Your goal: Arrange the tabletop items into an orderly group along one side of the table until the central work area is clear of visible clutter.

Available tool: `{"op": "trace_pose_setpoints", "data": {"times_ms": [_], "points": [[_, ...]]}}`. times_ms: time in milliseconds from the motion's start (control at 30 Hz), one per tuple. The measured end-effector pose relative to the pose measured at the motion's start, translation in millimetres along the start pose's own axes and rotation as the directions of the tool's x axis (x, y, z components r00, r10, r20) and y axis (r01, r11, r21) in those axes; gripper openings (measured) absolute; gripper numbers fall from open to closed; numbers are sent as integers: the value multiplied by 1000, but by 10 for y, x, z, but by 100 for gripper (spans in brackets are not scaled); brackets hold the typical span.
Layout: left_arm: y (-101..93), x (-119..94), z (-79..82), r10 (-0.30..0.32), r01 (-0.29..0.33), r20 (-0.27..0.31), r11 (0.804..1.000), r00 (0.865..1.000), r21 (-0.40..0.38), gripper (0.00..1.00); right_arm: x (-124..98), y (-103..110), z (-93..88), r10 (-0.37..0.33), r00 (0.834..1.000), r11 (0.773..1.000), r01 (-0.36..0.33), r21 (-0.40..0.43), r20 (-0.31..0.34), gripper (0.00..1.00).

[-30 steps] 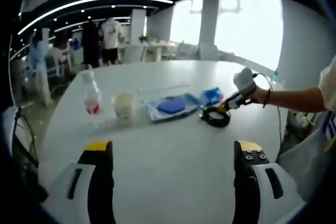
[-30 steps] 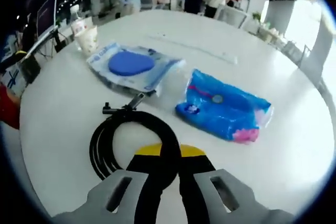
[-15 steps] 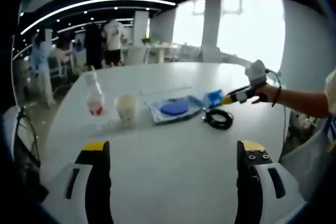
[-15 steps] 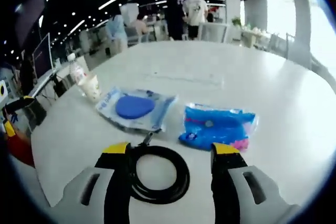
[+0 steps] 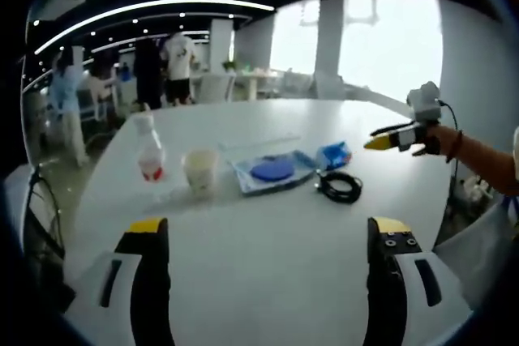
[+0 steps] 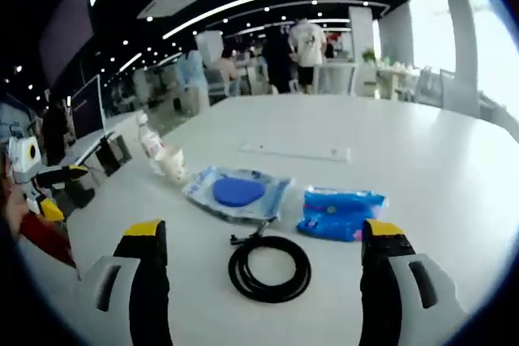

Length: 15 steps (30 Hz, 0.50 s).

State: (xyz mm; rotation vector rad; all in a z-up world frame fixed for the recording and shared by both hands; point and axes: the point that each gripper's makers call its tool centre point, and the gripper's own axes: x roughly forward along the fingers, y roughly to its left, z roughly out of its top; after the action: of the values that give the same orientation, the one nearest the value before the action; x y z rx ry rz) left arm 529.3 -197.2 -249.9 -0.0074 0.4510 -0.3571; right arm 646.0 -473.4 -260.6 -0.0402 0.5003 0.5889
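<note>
A black cable coil point(image 6: 236, 271) lies flat on the white table point(image 6: 422, 200), a little ahead of my right gripper point(image 6: 263, 237), whose jaws stand wide open and hold nothing. Beyond the coil are a clear packet with a blue disc point(image 6: 238, 194) and a blue packet point(image 6: 336, 214). A paper cup point(image 6: 173, 166) and a small bottle point(image 6: 150, 143) stand further left. My left gripper point(image 5: 268, 232) is open over bare table. Ahead of it stand the bottle point(image 5: 147, 160), cup point(image 5: 199, 172), disc packet point(image 5: 272, 172), blue packet point(image 5: 334, 154) and coil point(image 5: 340, 186) in a row. The right gripper point(image 5: 396, 137) hovers at the right, above the table.
A thin white strip point(image 6: 296, 151) lies flat past the packets. The left gripper point(image 6: 61, 190) shows at the table's left edge. People stand among desks and chairs point(image 5: 162, 62) beyond the far side. A person's forearm point(image 5: 482, 160) reaches in from the right.
My right gripper was shut on the cable coil, then opened and let it go, and has drawn back and up. The coil stays flat on the table. The left gripper hardly moved.
</note>
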Motion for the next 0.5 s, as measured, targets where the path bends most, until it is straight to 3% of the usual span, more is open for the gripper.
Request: {"op": "trace_pose_setpoints", "data": {"times_ms": [500], "points": [[3,-11,-7,4,-4,-4,1000,1000,4,99,-527,363,-59,21,998,1000,-21,-5,56,99]]}}
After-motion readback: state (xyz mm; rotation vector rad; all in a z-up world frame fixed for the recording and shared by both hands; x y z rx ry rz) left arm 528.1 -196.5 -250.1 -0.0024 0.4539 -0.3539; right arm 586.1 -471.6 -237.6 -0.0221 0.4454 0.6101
